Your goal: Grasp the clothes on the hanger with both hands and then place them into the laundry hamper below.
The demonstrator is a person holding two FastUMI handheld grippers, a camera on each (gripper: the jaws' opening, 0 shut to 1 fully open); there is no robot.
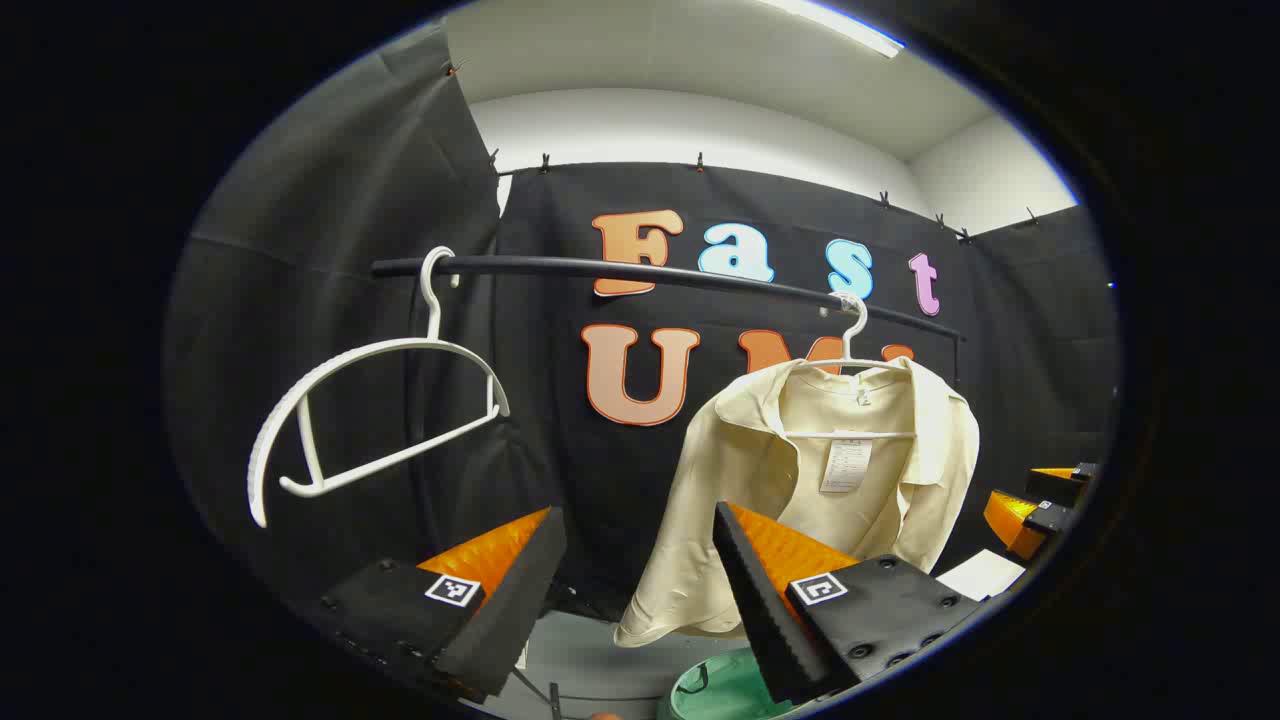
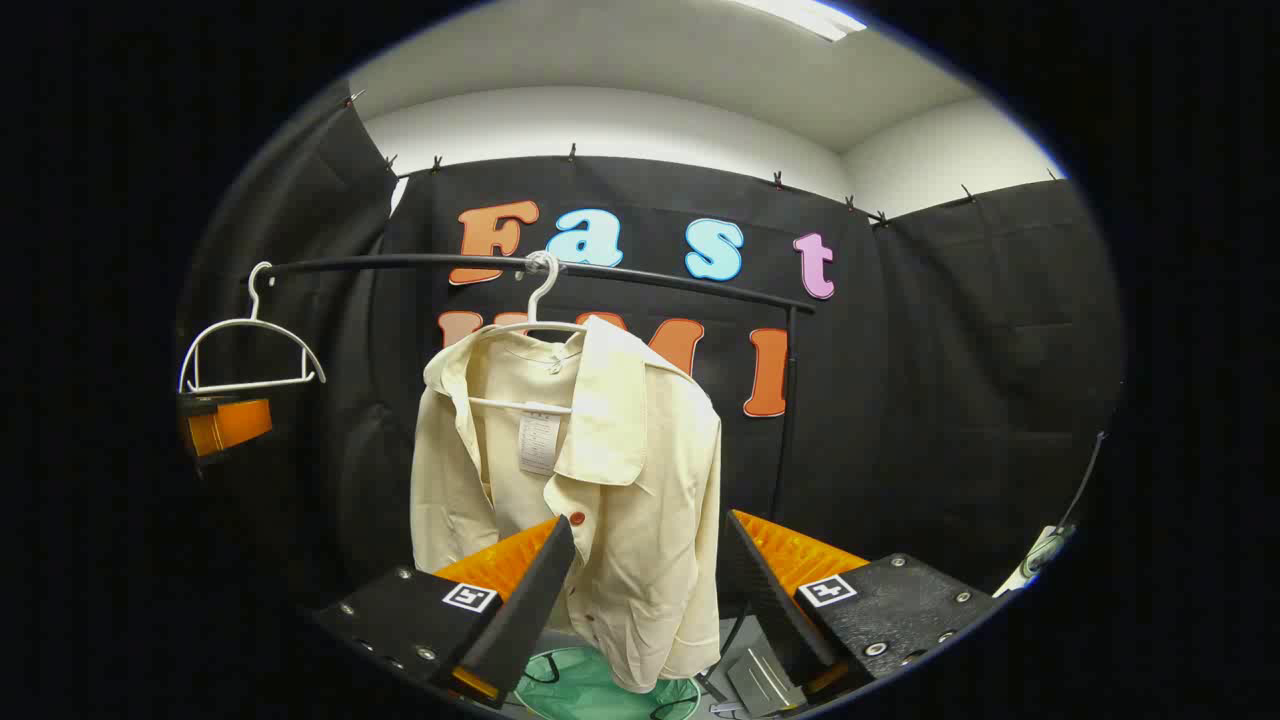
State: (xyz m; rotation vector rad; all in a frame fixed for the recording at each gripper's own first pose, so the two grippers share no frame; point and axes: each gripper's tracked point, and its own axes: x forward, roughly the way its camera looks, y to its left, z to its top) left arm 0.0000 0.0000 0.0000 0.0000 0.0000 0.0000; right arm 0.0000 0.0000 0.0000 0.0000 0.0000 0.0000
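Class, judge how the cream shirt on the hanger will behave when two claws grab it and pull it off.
The cream shirt hangs in soft folds, so it is probably floppy and light. Its smooth-looking cloth may slip between pads. Its hanger only hooks the rail, so it may swing.

shirt (image 2: 600, 480) hides hamper (image 2: 560, 690) rim, label print unreadable

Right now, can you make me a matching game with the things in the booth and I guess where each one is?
Things:
1. cream shirt
2. empty white hanger
3. green hamper
4. black rail

Places:
A. on the floor below the shirt
B. bare, hooked near the rail's left end
C. across the top, holding both hangers
D. draped on a hanger

Pairs: 1-D, 2-B, 3-A, 4-C
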